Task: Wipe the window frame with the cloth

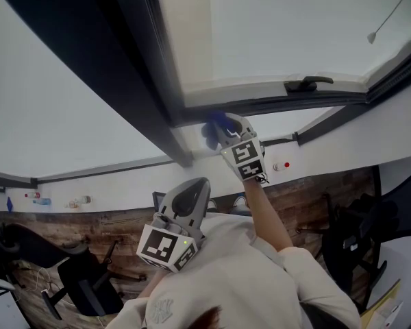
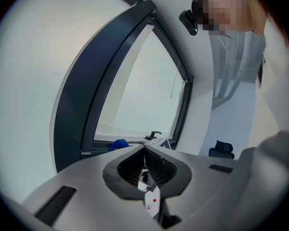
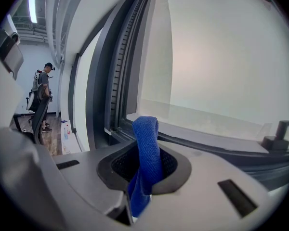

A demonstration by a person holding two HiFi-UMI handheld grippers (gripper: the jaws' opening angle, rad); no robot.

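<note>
The soft, floppy blue cloth [image 3: 145,129] looks light. The right grey gripper [image 3: 144,148] pinches its middle, by the dark window frame [image 1: 267,105] at picture centre. The left grey gripper [image 2: 144,147] is closed, empty.

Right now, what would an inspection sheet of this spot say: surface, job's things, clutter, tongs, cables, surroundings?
Surface: dark window frame around pale glass; handle on its lower rail.
Job's things: blue cloth, folded, standing upright.
Clutter: small items along the wall, too small to name.
Grippers: right tongs shut on the cloth, up at the frame's corner; left tongs shut, empty, back from the window.
Cables: one thin cord hanging before the glass.
Surroundings: wood floor, dark chairs, a distant person.
</note>
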